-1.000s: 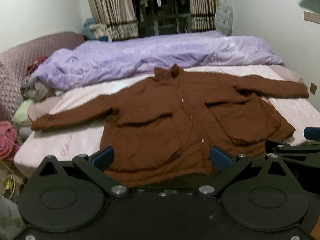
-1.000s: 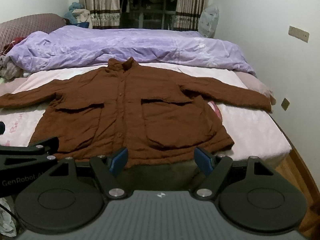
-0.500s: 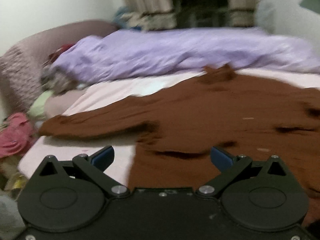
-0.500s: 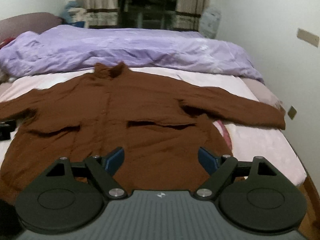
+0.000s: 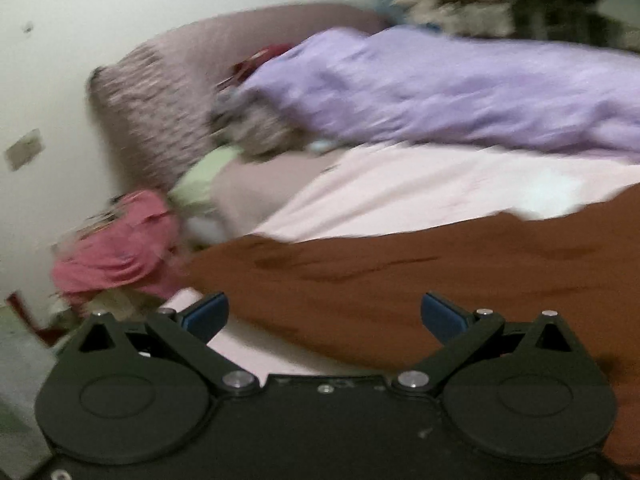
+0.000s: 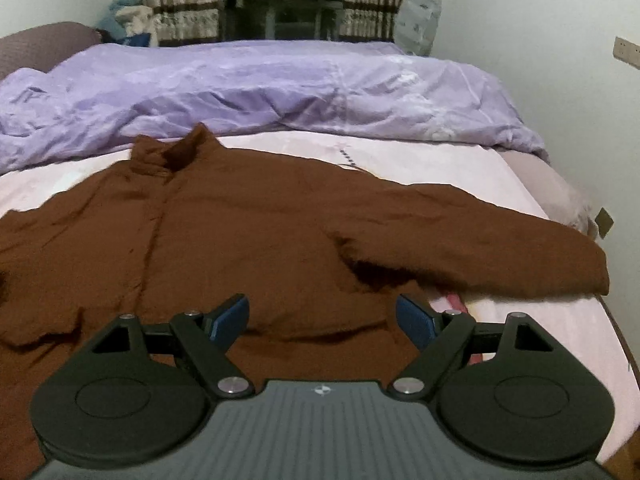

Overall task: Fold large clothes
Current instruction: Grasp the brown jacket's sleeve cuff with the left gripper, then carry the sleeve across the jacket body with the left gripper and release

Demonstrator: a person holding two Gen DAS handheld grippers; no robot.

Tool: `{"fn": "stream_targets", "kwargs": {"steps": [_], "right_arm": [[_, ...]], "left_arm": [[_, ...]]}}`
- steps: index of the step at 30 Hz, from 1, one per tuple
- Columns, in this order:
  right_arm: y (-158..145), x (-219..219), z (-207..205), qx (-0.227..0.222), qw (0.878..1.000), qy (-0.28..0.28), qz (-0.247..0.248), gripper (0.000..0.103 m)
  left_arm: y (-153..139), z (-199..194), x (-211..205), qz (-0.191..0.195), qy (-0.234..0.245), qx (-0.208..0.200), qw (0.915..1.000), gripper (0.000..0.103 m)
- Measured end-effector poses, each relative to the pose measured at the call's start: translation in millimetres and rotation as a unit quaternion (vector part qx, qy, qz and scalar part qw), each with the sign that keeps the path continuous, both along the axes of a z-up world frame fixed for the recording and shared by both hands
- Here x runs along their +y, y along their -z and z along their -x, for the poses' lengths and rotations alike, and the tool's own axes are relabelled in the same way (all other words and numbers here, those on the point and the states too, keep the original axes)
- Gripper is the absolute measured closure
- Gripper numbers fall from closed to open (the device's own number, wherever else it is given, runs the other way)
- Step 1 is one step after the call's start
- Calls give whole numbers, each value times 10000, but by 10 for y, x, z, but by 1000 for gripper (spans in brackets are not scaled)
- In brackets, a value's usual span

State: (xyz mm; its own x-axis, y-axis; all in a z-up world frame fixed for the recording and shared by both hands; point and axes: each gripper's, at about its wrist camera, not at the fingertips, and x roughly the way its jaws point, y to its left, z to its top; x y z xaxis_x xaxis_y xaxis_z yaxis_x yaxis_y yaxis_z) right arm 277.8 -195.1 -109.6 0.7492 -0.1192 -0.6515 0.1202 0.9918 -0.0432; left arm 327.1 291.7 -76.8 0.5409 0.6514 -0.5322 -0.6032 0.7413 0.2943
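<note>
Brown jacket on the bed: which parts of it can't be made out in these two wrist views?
- Left wrist view: motion blur smears the brown jacket; buttons and pockets unreadable, body cut off by the right edge.
- Right wrist view: hem hidden behind the right gripper; the sleeve on the picture's left is cut by the edge.
- Left gripper: open above the sleeve; contact unclear.

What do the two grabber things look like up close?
Both are black, each with two round discs at the base and angled arms ending in blue finger pads. The left gripper has a plain black body with small silver screws. The right gripper has a grey ribbed body with a small round mark in the middle.
</note>
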Motion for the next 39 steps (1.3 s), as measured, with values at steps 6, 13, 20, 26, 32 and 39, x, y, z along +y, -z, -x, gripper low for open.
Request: {"fn": "stream_targets", "kwargs": {"steps": [6, 13, 20, 26, 32, 39], "right_arm": [[185, 12, -276, 265, 9996, 92, -38, 5], [244, 99, -412, 427, 9990, 104, 69, 5], [246, 218, -511, 491, 9986, 65, 159, 5], [214, 289, -491, 461, 9986, -44, 248, 5], [151, 173, -400, 405, 9989, 105, 219, 5], [119, -194, -235, 348, 9985, 420, 30, 5]], "left_arm": [[278, -311, 1101, 810, -691, 209, 9941, 0], [519, -258, 1890, 1374, -1558, 205, 9780, 0], [708, -373, 2362, 2208, -1356, -107, 9658, 11], [611, -507, 1996, 1578, -662, -18, 9852, 90], [451, -604, 1703, 1217, -321, -123, 9920, 95], [-288, -694, 541, 732, 530, -679, 9936, 95]]}}
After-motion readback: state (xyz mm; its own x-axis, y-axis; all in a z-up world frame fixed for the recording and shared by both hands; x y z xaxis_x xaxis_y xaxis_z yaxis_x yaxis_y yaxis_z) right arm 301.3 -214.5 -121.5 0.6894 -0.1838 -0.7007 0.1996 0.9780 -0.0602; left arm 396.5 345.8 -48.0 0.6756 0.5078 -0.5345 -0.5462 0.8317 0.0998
